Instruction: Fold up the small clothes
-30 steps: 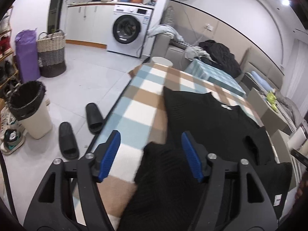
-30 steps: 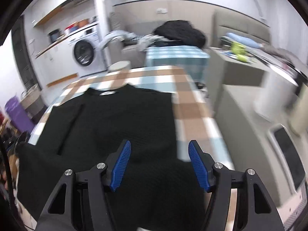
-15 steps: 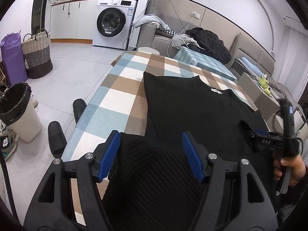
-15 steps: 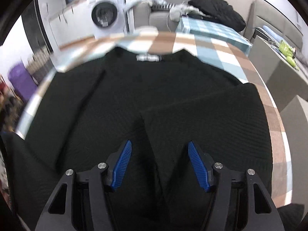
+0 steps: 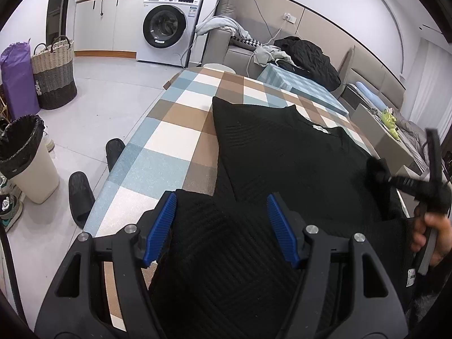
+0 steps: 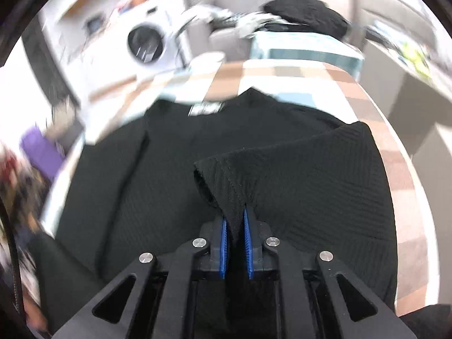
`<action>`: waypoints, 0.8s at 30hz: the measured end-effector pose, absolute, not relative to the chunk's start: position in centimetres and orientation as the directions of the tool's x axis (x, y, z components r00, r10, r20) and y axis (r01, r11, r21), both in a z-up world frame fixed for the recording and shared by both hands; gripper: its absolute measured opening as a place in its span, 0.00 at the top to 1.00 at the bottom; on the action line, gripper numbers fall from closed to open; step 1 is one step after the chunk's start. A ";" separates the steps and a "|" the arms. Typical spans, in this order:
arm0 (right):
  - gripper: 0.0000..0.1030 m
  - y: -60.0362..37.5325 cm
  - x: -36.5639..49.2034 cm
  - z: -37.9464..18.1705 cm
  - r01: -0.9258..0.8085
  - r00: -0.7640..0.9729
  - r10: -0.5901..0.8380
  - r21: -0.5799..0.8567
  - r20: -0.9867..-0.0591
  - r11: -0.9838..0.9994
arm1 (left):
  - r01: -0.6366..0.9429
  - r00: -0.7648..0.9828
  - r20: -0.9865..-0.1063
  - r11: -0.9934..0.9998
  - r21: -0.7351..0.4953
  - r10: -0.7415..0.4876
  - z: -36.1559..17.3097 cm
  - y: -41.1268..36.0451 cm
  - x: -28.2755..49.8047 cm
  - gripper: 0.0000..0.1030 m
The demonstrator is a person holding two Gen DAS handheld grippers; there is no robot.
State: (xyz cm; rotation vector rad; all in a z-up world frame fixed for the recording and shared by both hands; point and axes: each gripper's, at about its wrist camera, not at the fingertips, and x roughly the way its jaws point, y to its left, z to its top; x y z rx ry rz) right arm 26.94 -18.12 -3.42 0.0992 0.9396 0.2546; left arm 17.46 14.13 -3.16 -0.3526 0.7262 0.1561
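Observation:
A black knit sweater [image 5: 282,155] lies spread on the checked tablecloth [image 5: 169,141], collar with a white label at the far end. My left gripper [image 5: 221,226] is open, its blue pads above the sweater's near left sleeve. My right gripper [image 6: 235,236] is shut on the sweater's right sleeve cuff [image 6: 226,186] and holds it lifted over the sweater body [image 6: 141,183]. The right gripper also shows in the left wrist view [image 5: 378,175], held by a hand at the right edge. The right wrist view is blurred.
The table's left edge drops to a floor with black slippers [image 5: 82,197], a bin [image 5: 25,158] and a woven basket [image 5: 53,79]. A washing machine [image 5: 166,28] and a sofa with clothes [image 5: 305,56] stand behind. A grey box [image 5: 378,135] stands at the right.
My right gripper has shut on the right sleeve cuff and lifted it toward the sweater's middle. My left gripper has stayed open over the left sleeve.

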 end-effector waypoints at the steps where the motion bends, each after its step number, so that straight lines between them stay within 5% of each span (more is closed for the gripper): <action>1: 0.90 -19.0 27.3 -2.9 -0.138 0.581 0.285 0.252 -0.762 0.958 | -0.262 0.739 -0.674 0.929 -0.263 0.018 -3.2 14.2 17.5 0.38; 5: 0.84 -20.1 28.4 -2.0 -0.052 0.623 0.344 0.401 -0.703 0.915 | -0.262 0.738 -0.675 0.930 -0.259 0.020 -3.2 14.2 17.4 0.38; 7: 0.63 -19.4 29.5 -2.8 -0.057 0.560 0.403 0.452 -0.724 0.890 | -0.262 0.737 -0.676 0.931 -0.255 0.022 -3.1 14.2 17.3 0.38; 21: 0.67 -19.5 22.3 -5.5 -0.177 0.452 0.273 0.215 -0.849 0.961 | -0.258 0.745 -0.667 0.932 -0.253 0.025 -3.1 14.1 17.4 0.38; 24: 0.67 -19.6 21.8 -4.8 -0.193 0.443 0.318 0.258 -0.838 0.947 | -0.254 0.747 -0.664 0.936 -0.246 0.028 -2.9 13.8 17.1 0.38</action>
